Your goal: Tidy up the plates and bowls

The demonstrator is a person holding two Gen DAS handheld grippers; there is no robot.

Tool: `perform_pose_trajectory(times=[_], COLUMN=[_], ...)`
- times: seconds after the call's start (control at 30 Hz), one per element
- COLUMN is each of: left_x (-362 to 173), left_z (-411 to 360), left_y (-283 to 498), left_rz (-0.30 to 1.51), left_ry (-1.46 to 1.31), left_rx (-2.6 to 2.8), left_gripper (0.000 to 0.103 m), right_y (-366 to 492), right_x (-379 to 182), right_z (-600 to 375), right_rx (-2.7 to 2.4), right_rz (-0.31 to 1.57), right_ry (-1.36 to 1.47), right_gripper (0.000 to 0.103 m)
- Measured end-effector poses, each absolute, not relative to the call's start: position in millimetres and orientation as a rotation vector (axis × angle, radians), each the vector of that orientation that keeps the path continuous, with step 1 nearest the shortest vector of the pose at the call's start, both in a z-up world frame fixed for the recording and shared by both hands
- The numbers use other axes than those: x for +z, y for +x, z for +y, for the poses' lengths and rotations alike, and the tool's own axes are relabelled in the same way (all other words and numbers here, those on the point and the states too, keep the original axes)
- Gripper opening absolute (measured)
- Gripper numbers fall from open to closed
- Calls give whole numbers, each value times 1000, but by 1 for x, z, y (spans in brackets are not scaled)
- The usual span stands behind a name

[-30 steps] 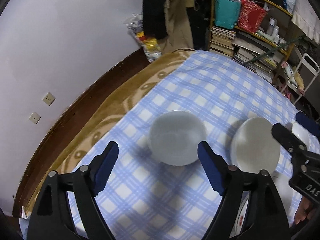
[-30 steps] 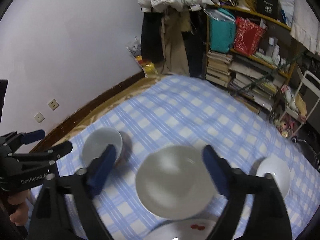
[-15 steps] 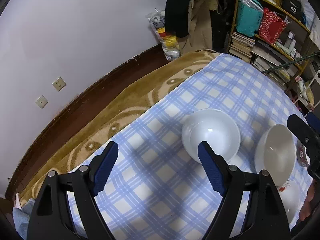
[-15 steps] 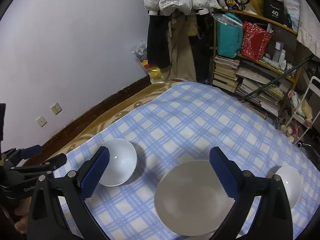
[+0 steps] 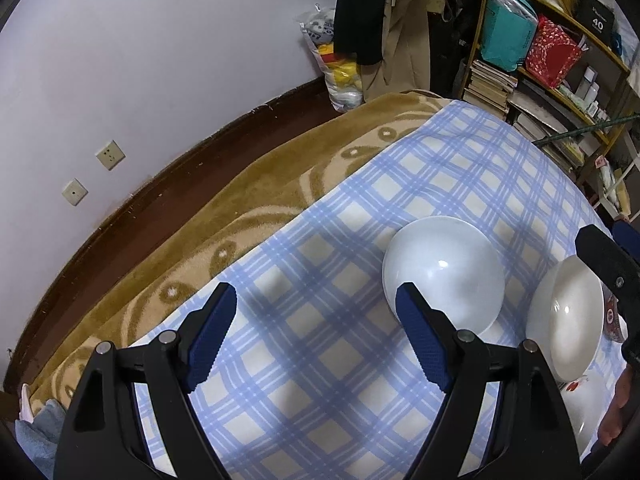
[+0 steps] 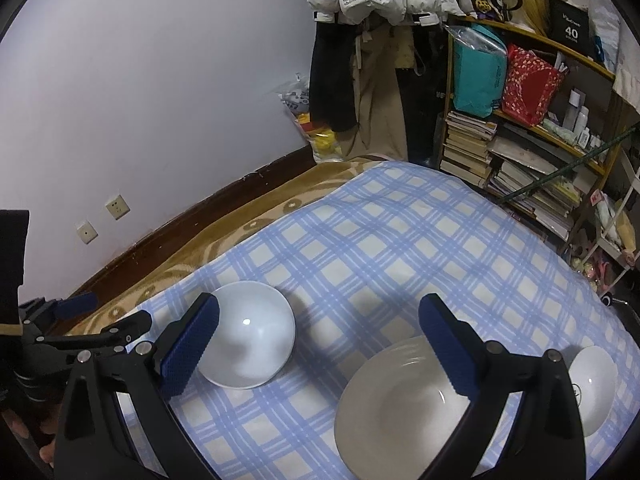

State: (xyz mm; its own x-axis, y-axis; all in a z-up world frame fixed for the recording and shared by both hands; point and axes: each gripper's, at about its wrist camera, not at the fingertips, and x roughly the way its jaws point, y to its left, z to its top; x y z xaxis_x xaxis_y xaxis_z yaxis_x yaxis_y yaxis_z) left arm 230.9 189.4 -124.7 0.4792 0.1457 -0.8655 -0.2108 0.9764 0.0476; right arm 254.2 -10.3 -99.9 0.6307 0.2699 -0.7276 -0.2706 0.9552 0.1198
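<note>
We hold left gripper [image 5: 316, 344] and right gripper [image 6: 320, 354] fingers wide, empty, above the bed [image 6: 400, 240]; bowl [image 6: 250, 334] left, plate [image 6: 396, 408] right

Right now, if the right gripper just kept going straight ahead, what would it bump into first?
Probably the wide white plate lying between the right gripper and the checked cloth; depth is hard to judge, so it might meet the cloth just beyond it.

Dim indoor light with a cool cast; small glare spots on the white bowl [image 5: 442, 276] and plate [image 6: 404, 404]; soft shadows fall left on the checked cloth [image 6: 400, 240]; fisheye bending and dark corners at the edges
</note>
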Motion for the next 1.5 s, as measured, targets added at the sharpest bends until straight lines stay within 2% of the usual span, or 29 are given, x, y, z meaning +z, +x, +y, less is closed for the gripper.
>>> perform_pose_trajectory(times=[0.33,0.43,0.53,0.6,0.67,0.73,0.87,0.93,0.97,1.0,1.13,1.2,1.4,1.5], left_x=[-141,-147,-155,-159,-163,-166,-177,-184,-186,-188,-199,-203,-213,-220], left_z=[202,201,198,195,191,189,186,186,186,186,184,181,178,182], left_y=[243,248,252,255,257,258,262,266,267,268,273,274,279,282], left_rz=[1062,1075,1094,1108,1116,1122,1151,1163,1168,1175,1211,1219,1245,1266], left_ry=[-123,-144,-160,-165,-159,-154,-189,-219,-226,-232,-237,-237,-250,-294], left_rx=[228,198,182,169,158,151,128,123,121,116,85,65,53,41], left_gripper=[81,81,81,81,81,79,71,60,50,40,38,32,21,21], right_y=[270,275,280,284,288,291,298,302,304,305,310,310,309,311], right_x=[-123,-132,-140,-147,-154,-159,-168,-173,-175,-177,-188,-193,-206,-210], right_z=[-7,-4,-1,2,4,6,13,18,19,21,28,32,45,46], right_rx=[312,322,332,348,366,380,395,394,394,395,392,397,387,396], right_rz=[916,947,979,1007,1038,1062,1098,1116,1122,1127,1174,1192,1230,1257], right_ry=[-30,-31,-26,-16,4,23,18,10,8,10,23,29,-36,-26], right_gripper=[103,100,90,76,70,68,62,62,60,54,35,25,14,14])
